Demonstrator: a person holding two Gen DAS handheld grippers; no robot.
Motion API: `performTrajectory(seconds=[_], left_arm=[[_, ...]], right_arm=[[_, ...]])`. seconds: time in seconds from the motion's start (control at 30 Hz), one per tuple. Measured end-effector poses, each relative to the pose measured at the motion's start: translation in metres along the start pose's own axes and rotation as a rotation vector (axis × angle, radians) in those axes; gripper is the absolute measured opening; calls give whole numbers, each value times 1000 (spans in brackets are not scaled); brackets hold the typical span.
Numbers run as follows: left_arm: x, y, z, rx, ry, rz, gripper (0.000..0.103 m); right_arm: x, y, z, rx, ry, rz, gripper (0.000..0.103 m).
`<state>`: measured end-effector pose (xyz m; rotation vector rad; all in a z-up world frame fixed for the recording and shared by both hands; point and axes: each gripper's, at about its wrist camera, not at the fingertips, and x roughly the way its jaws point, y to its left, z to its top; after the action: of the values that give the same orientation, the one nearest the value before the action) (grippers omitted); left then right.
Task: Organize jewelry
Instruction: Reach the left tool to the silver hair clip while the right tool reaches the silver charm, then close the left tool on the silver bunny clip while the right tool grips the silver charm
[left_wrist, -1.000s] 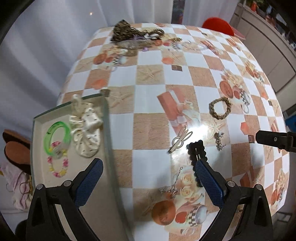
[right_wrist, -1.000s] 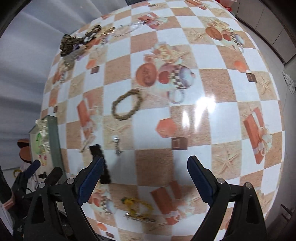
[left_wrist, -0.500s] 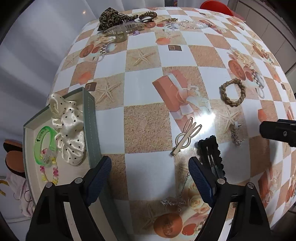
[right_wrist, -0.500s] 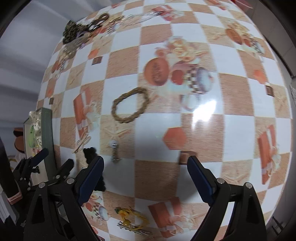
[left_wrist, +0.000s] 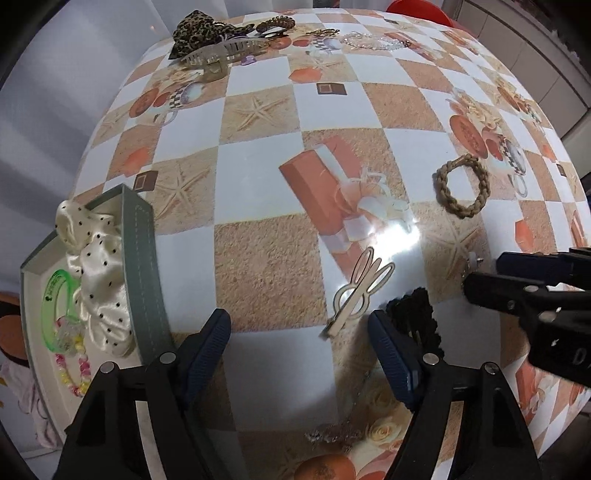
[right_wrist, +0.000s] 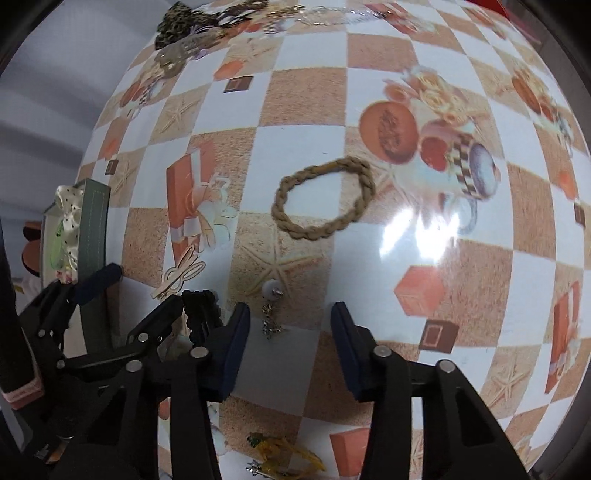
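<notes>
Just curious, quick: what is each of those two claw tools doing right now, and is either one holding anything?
Left gripper: open, jaws closing, nothing held, black lacy hair clip beside it.
Right gripper: open, jaws closing, nothing held, small silver dangling earring just ahead.

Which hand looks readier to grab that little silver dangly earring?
Probably the right. The right gripper hovers with the silver earring between its closing jaws, not yet pinched. The left gripper, also closing, sits nearer the black hair clip.
</notes>
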<state>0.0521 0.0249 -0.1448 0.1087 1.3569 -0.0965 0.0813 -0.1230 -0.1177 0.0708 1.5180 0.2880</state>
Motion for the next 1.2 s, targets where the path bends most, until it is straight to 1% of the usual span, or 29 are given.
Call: performTrajectory(seconds=[0.03,0.07,0.1,0.13,0.17,0.23,0.27,0.33,0.37,0.4,0.43,0.6,0.63,0.7,0.87,1.07,1.2], left_arm=[[0,0,1,1,-3,-8,81],[1,0,2,1,-3,-18,79],[0,0,3,1,-4,-31,73],[0,-1,4,5,-6,-40,68],[-1,-2,5,13,-8,-46,65],[-3,-6,6,24,-10,-60,55],[-4,-8,6,30,-11,-63,52],[-5,-12,5,34,-13,-69,37],[-6,-13,5,31,-12,-70,34],[-7,-15,4,27,-12,-70,25],[-7,-16,4,22,-11,-72,12],[-9,-6,6,-50,-2,-125,12],[-11,-7,0,-63,-3,-131,12],[-14,-3,-1,-83,-6,-144,12],[-32,2,-1,-85,-35,-159,12],[-55,2,-7,-94,-63,-177,12],[-72,8,-15,-110,-82,-186,12]], right_arm=[[1,3,1,-9,-1,-10,41],[2,7,1,-26,-4,-29,35],[2,10,1,-43,-5,-47,31],[3,14,0,-59,-7,-63,24],[4,17,0,-76,-8,-79,17],[4,20,-1,-93,-9,-95,10],[5,21,-1,-87,-8,-89,8],[5,19,-1,-70,-7,-85,8],[5,18,-1,-62,-8,-82,7],[4,15,-2,-54,-7,-77,7],[4,13,-2,-42,-6,-68,7],[-2,-1,-3,10,-6,-18,7],[-5,-5,-5,18,-8,-13,7],[-12,-11,-8,37,-13,4,7],[-26,-19,-13,71,-26,35,7],[-47,-19,-17,90,-43,54,7],[-57,-12,-19,96,-55,65,7]])
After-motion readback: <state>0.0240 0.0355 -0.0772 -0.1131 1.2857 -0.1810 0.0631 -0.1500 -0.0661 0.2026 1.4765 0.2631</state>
